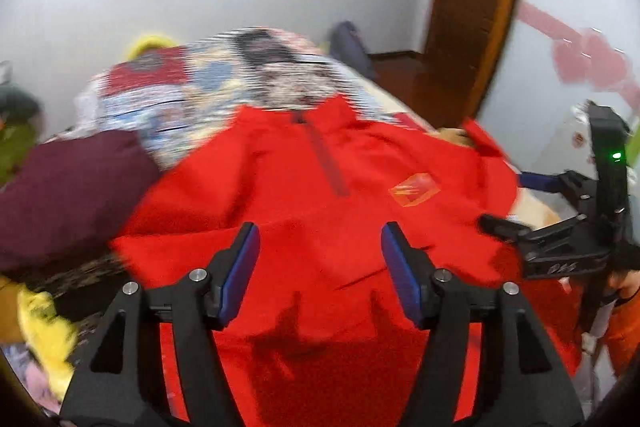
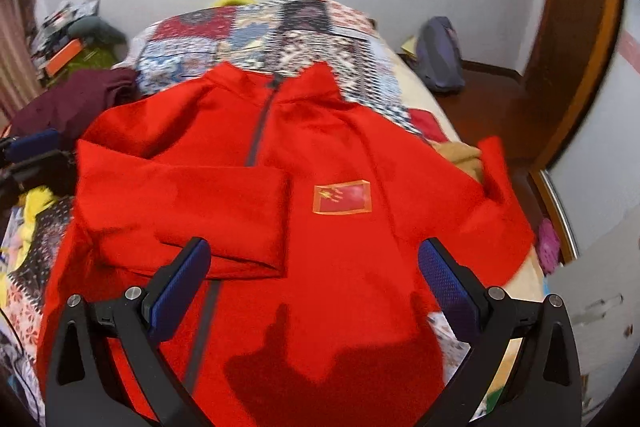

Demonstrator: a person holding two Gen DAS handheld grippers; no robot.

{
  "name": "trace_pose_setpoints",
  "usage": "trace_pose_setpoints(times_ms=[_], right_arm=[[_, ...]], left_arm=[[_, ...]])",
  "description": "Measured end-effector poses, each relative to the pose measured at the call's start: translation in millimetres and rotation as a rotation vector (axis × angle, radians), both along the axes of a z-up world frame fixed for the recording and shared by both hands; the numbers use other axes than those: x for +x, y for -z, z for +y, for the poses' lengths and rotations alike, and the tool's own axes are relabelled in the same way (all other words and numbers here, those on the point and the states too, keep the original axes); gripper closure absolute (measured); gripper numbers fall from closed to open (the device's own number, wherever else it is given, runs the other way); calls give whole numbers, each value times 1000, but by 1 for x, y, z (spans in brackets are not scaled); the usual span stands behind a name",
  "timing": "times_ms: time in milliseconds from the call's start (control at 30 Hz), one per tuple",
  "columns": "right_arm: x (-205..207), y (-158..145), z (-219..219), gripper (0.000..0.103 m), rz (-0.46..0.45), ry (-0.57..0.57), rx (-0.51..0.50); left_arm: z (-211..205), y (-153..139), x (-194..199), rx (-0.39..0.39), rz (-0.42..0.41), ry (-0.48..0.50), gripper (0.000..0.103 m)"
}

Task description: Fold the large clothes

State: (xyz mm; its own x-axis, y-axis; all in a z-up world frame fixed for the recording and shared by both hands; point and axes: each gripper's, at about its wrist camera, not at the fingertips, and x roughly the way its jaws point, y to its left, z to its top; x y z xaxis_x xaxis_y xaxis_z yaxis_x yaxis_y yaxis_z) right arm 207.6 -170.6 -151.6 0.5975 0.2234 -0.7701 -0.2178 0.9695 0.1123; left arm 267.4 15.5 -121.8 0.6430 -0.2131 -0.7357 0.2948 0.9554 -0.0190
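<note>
Red zip-front jacket (image 2: pixel 320 155) laid face up on a bed with a patchwork quilt (image 2: pixel 248 39), collar toward the far wall; risks of the coming fold, read from left to right. At far left a maroon garment (image 2: pixel 68 103) lies on the bed just beside the jacket's shoulder, with yellow clothing (image 2: pixel 36 203) nearer the viewer; a sweep of the left sleeve or side panel could catch these loose pieces and drag them into the fold. The left sleeve (image 2: pixel 180 207) is already laid across the chest, its cuff ending near the zip; it rests unweighted, so any tug on the body cloth may let it slide or open again. The left tool (image 1: pixel 320 259) hangs above the lower front with its blue pads apart and nothing between them, released; the view from it is smeared, so a grasp made in haste could land on one layer only, or on the quilt beneath. Centre right, the flag patch (image 2: pixel 342 197) marks the chest. The right tool (image 2: pixel 316 279) is likewise spread wide and empty over the hem region. At right, the other sleeve (image 2: pixel 492 167) is not yet folded in; it runs toward the bed's edge, partly raised over a tan item (image 2: pixel 460 151), and could slip off the edge or bring that item along when drawn inward, leaving a lopsided fold.
</note>
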Motion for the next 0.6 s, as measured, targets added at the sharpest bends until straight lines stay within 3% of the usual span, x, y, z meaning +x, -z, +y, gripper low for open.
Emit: trace_pose_setpoints(times_ms=[133, 400, 467, 533, 600], right_arm=[[10, 8, 36, 0, 15, -108, -38], [35, 59, 103, 4, 134, -298, -149], [38, 72, 113, 15, 165, -331, -193], [40, 75, 114, 16, 169, -346, -178], [40, 75, 113, 24, 166, -355, -163]], left_arm=[[57, 10, -12, 71, 24, -136, 39], [130, 67, -31, 67, 177, -289, 39], [136, 81, -34, 60, 207, -304, 39], [139, 95, -37, 54, 233, -309, 39], [138, 105, -36, 65, 245, -305, 39]])
